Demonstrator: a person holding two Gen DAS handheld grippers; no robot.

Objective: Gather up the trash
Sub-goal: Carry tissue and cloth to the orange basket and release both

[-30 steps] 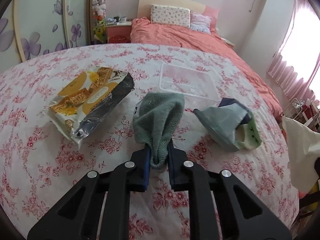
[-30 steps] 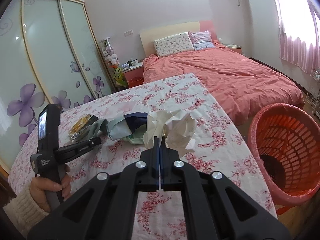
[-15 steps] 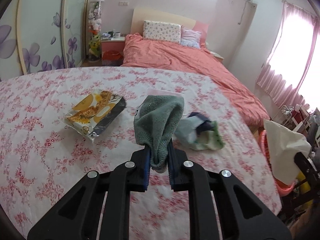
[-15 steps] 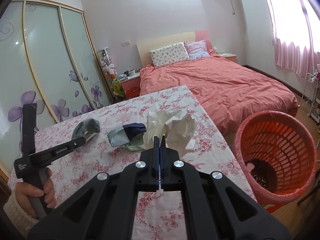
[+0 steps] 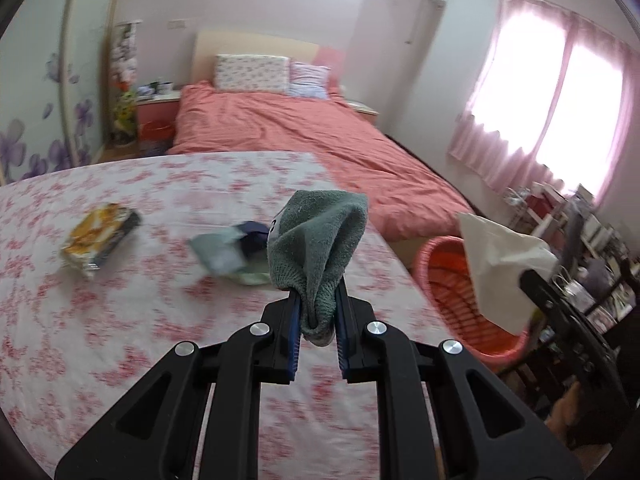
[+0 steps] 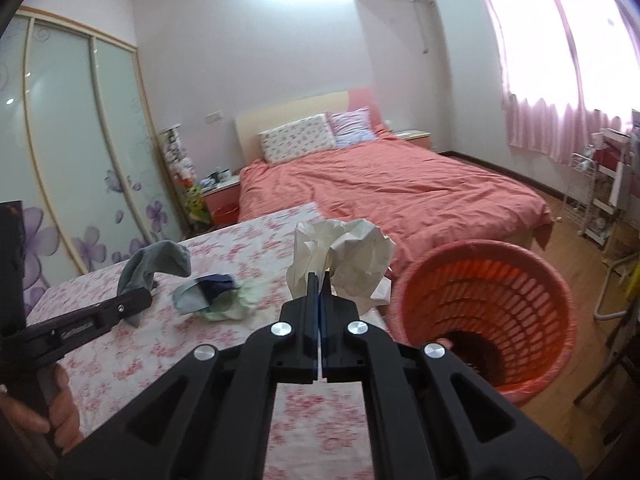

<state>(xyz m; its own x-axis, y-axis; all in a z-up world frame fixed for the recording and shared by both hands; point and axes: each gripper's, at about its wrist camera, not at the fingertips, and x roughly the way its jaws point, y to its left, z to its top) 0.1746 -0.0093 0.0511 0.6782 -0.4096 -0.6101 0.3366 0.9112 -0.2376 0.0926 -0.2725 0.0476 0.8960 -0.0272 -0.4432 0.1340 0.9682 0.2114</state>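
Snack pack (image 5: pixel 100 236) left of wrappers (image 5: pixel 236 256) on table (image 5: pixel 120 320); basket (image 6: pixel 484 312) right.

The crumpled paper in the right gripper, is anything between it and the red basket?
Nothing visible is. The right gripper holds the crumpled paper up in the air, beside the open mouth of the red basket, with only open space between them.

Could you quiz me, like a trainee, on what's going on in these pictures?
1. True or false: the left gripper is clamped on a green sock.
2. What does the right gripper hold?
   A crumpled white paper
   B snack packet
   C pillow
3. Fill in: the orange basket stands on the ____ beside the table.

Key
1. True.
2. A: the crumpled white paper; the snack packet lies on the table.
3. Floor.
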